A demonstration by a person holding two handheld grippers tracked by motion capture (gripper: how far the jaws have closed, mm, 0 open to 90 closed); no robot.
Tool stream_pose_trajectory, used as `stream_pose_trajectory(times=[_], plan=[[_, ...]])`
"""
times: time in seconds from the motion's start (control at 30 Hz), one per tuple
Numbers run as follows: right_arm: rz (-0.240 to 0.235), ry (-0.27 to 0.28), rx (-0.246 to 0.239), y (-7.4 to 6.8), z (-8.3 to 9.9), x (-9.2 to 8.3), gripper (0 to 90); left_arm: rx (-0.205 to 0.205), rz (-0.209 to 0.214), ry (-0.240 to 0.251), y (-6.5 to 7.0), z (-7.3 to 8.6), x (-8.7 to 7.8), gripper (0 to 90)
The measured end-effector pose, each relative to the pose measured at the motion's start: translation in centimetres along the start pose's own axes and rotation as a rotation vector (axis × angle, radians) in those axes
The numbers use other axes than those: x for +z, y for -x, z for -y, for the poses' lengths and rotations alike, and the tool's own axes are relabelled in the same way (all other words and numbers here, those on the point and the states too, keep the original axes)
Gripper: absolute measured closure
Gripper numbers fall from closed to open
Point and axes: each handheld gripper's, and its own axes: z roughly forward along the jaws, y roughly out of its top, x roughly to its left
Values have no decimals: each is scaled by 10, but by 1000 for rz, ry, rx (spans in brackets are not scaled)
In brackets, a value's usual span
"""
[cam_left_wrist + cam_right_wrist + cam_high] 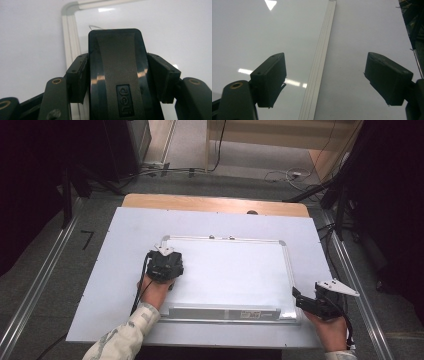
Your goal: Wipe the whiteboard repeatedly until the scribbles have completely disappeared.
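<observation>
Whiteboard [230, 270]: flat on the desk [115, 285], surface clean. Whiteboard eraser [117, 75]: black, "deli" mark, pinched in left gripper [164, 265], pressed near the board's upper-left corner, apparently for wiping. Right gripper [320, 304]: spread, empty, straddling the right frame edge, probably steadying.

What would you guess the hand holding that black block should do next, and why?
Probably slide the eraser across the whiteboard. The left gripper is shut on it near the board's top left corner, while the right gripper hangs open over the right frame edge, free to steady it.
</observation>
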Motion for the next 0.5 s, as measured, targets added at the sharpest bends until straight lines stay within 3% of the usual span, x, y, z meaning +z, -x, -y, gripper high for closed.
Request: stream_pose_trajectory(times=[0.2, 0.3, 0.33, 0.5], plan=[[1, -2, -1, -1, 0, 0, 162, 7, 16, 0, 3, 8, -8, 383], [-1, 0, -6, -1, -1, 1, 162, -18, 12, -4, 0, 3, -3, 380], [-2, 0, -7, -2, -1, 1, 162, -52, -2, -4, -4, -4, 5, 378], [-3, 0, -5, -2, -1, 1, 162, -84, -41, -11, -5, -18, 18, 377]])
